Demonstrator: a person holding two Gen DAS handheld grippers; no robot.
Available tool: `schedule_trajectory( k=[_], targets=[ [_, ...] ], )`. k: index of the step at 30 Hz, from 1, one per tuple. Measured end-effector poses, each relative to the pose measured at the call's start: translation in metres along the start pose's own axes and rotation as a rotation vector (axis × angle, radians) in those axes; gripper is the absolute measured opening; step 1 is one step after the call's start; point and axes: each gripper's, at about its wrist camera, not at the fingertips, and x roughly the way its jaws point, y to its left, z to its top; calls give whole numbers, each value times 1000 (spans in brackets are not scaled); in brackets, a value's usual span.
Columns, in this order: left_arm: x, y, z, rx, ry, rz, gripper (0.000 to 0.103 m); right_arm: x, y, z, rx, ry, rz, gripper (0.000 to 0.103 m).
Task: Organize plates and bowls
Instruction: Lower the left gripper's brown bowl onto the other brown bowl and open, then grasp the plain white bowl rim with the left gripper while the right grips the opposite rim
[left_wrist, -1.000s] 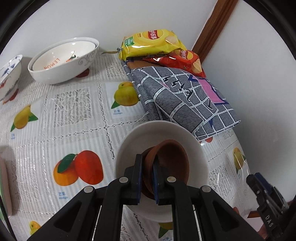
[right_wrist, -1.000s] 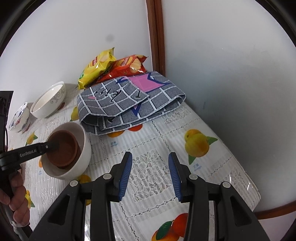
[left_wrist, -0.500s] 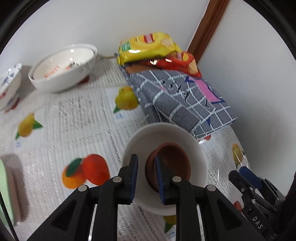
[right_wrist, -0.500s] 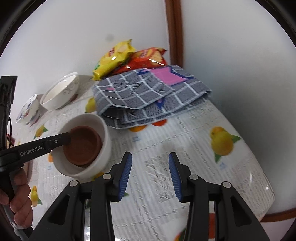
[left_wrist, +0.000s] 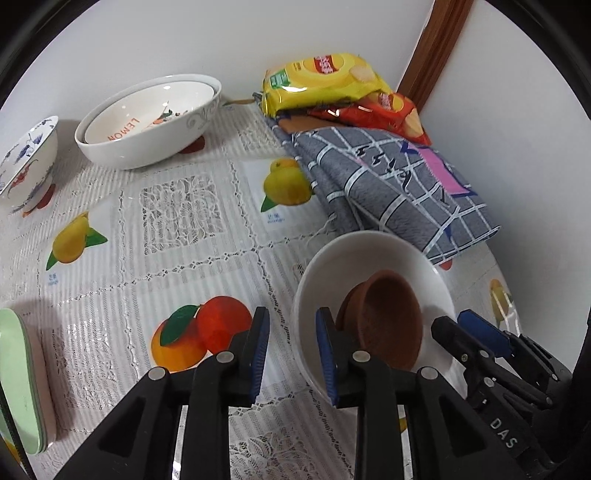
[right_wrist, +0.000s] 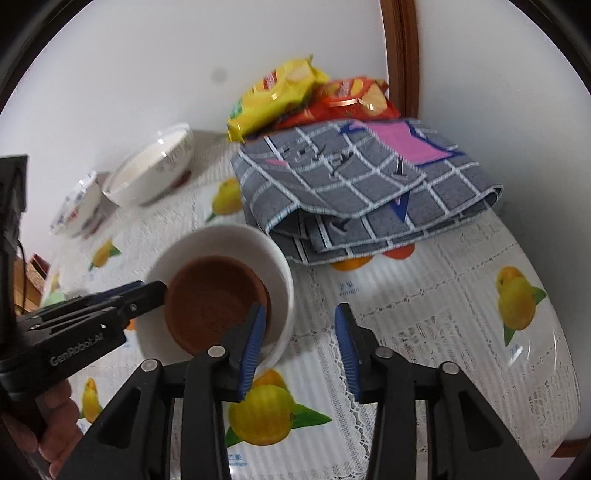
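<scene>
A small brown bowl (left_wrist: 388, 325) lies tilted inside a white bowl (left_wrist: 354, 254) on the fruit-print tablecloth; both also show in the right wrist view, the brown bowl (right_wrist: 214, 299) inside the white bowl (right_wrist: 229, 236). My left gripper (left_wrist: 291, 350) is open and empty, just left of the white bowl's rim. My right gripper (right_wrist: 299, 347) is open and empty, its left finger over the white bowl's near rim. It shows in the left wrist view (left_wrist: 476, 332) at the bowl's right side.
A large white bowl (left_wrist: 147, 122) with another nested in it and a blue-patterned bowl (left_wrist: 26, 166) stand at the back left. Green plates (left_wrist: 18, 380) lie at the left edge. A folded grey checked cloth (left_wrist: 388, 184) and snack bags (left_wrist: 325, 81) fill the back right corner.
My left gripper let go of the brown bowl, opened and drew back to the left. The brown bowl now rests in the white bowl. My right gripper moved left up to the white bowl.
</scene>
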Motion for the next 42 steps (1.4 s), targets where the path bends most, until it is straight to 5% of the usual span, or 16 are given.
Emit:
schedule_trajectory(
  k=[6,24,42],
  targets=[
    [12,-4,2,12,11,19,25,6,4,1,15,36,-8,24],
    [29,-1,0,27,20,14,24,24,12,5,-10,61,-112,25],
    [34,-3,1,58,31,-3,19,29,13,2,-28,-11,-96,28]
  ],
)
